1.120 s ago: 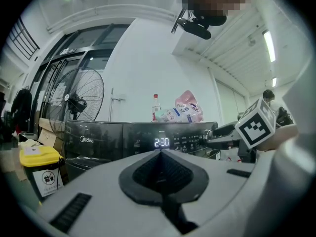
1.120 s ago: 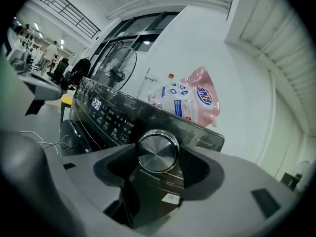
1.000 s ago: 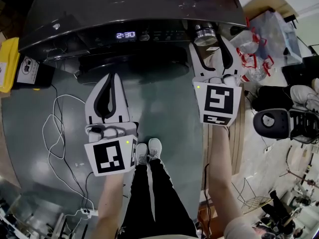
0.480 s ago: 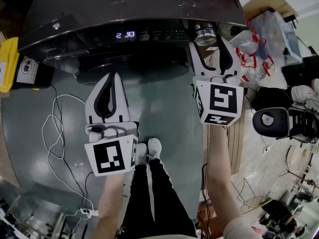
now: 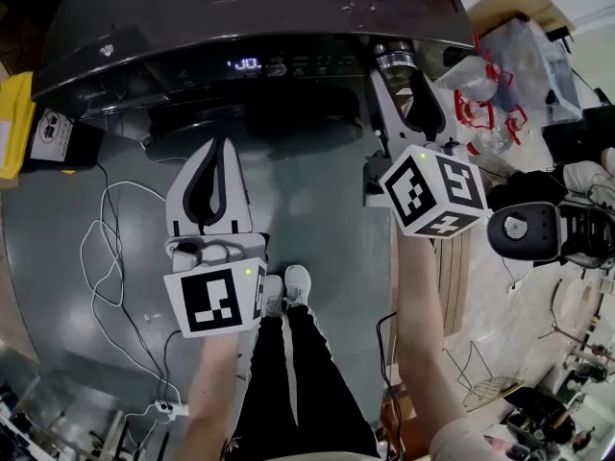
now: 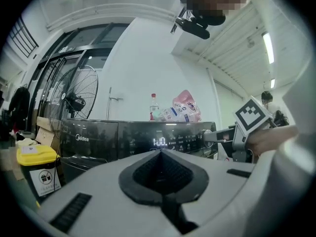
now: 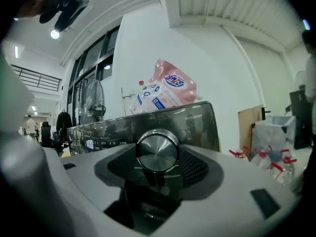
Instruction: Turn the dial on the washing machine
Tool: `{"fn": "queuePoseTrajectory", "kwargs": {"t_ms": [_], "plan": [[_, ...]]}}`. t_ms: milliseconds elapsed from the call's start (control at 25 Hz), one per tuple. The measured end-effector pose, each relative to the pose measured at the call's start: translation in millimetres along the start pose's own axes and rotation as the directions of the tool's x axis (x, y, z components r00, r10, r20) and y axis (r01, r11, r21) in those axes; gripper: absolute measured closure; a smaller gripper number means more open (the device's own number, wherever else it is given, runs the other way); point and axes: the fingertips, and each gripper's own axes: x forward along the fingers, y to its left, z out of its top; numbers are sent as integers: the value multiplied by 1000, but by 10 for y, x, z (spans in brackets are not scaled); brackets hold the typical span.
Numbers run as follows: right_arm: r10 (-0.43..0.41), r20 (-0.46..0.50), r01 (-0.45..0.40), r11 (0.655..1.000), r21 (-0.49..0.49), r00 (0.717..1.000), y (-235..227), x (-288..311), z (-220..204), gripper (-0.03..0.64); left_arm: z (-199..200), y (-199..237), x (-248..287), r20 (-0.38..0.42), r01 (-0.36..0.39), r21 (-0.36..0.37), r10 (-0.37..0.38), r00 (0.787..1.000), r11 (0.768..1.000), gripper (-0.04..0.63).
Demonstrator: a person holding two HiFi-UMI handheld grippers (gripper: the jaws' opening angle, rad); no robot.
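Observation:
The dark washing machine (image 5: pixel 240 8) fills the top of the head view, its display (image 5: pixel 248 64) lit. Its round silver dial (image 5: pixel 392 59) sits at the right end of the control panel. My right gripper (image 5: pixel 397 77) is shut on the dial, rolled so its marker cube stands on a corner. In the right gripper view the dial (image 7: pixel 158 151) lies between the two grey jaws of the right gripper (image 7: pixel 157 174). My left gripper (image 5: pixel 215 150) hangs lower left before the door, shut and holding nothing. In the left gripper view, the left gripper (image 6: pixel 160 155) points at the display (image 6: pixel 159 142).
A yellow bin (image 5: pixel 14 123) stands left of the machine. White cables (image 5: pixel 110 248) trail over the floor at the left. A pink detergent bag (image 7: pixel 168 90) lies on the machine's top. Bottles with red caps (image 5: pixel 485 113) and shoes (image 5: pixel 586 185) crowd the right.
My right gripper has rolled while shut on the dial, so its marker cube now sits tilted. The display no longer reads 2:30. The left gripper has stayed put.

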Motion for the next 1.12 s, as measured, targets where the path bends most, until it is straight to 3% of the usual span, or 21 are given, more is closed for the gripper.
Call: {"fn": "queuePoseTrajectory", "kwargs": {"t_ms": [120, 200, 360, 440, 720, 880, 1120], "plan": [[5, 3, -5, 999, 37, 1000, -10, 2, -5, 342, 17, 25, 7, 3, -4, 3, 4, 1000, 1000, 595], [18, 14, -19, 990, 137, 1000, -29, 5, -12, 342, 19, 30, 9, 4, -5, 2, 5, 1000, 1000, 595], [59, 63, -80, 901, 425, 996, -64, 11, -27, 342, 6, 10, 5, 2, -3, 0, 3, 1000, 1000, 595], [74, 79, -103, 873, 478, 994, -56, 17, -16, 342, -7, 5, 4, 1, -1, 1, 1, 1000, 1000, 595], [85, 90, -117, 877, 466, 992, -58, 3, -4, 342, 11, -12, -10, 4, -5, 5, 5, 1000, 1000, 595], [49, 91, -87, 873, 479, 995, -110, -1, -5, 342, 125, -37, -28, 13, 0, 22, -1, 1000, 1000, 595], [-36, 125, -4, 952, 305, 992, -97, -304, 513, 341, 789, 27, -80, 85, 0, 64, -6, 996, 998, 595]]}}
